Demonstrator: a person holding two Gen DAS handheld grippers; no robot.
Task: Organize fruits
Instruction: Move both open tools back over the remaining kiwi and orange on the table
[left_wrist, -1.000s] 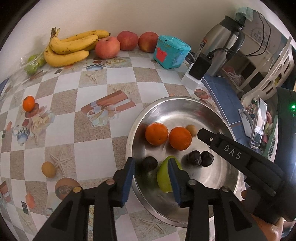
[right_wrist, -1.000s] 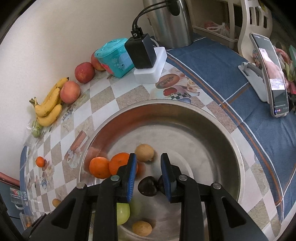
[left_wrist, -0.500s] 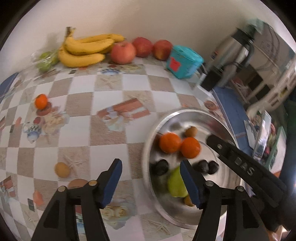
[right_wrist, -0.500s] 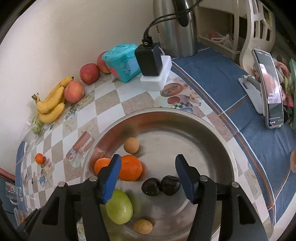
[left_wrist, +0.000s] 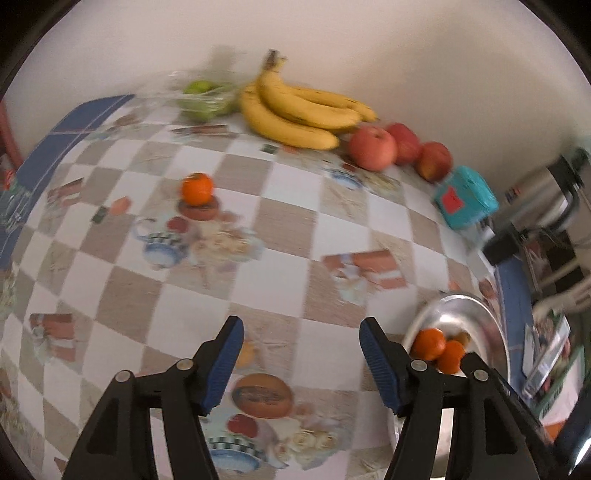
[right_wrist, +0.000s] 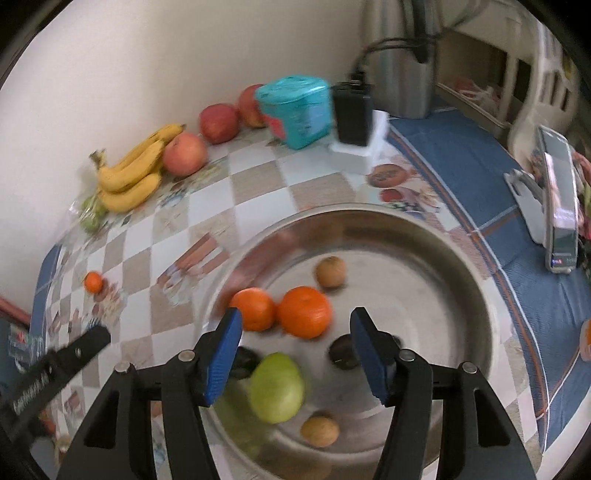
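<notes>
Left hand-held gripper (left_wrist: 302, 363): lower centre of the left wrist view, jaws standing apart with nothing between them, over the checkered surface (left_wrist: 280, 258); jaws have just been opening. A small tan fruit (left_wrist: 245, 354) shows partly behind its left finger.

Right hand-held gripper (right_wrist: 295, 354): lower centre of the right wrist view, jaws apart over the steel basin (right_wrist: 461, 266), clamped on nothing; jaws have just been opening.

Basin contents, right wrist view:
- two oranges (right_wrist: 304, 312), side by side, centre of frame
- green fruit (right_wrist: 277, 387), just below the oranges, between the gripper's fingers in the picture
- dark fruit (right_wrist: 341, 352), right of the green fruit, partly behind the right finger; another dark one (right_wrist: 243, 363) partly behind the left finger
- tan round fruit (right_wrist: 330, 272), above the oranges
- second tan fruit (right_wrist: 320, 430), lower centre

On the surface, outside the basin:
- bunch of bananas (left_wrist: 299, 112), top centre of the left wrist view, against the wall
- three red apples (left_wrist: 373, 147), right of the bananas
- green fruit in a clear bag (left_wrist: 203, 98), left of the bananas
- lone small orange (left_wrist: 197, 188), upper left, well apart from the rest

Other items: teal box (right_wrist: 295, 110), black adapter on a white block (right_wrist: 352, 114), steel kettle (right_wrist: 402, 74), phone on a stand (right_wrist: 557, 199) at the right edge.
</notes>
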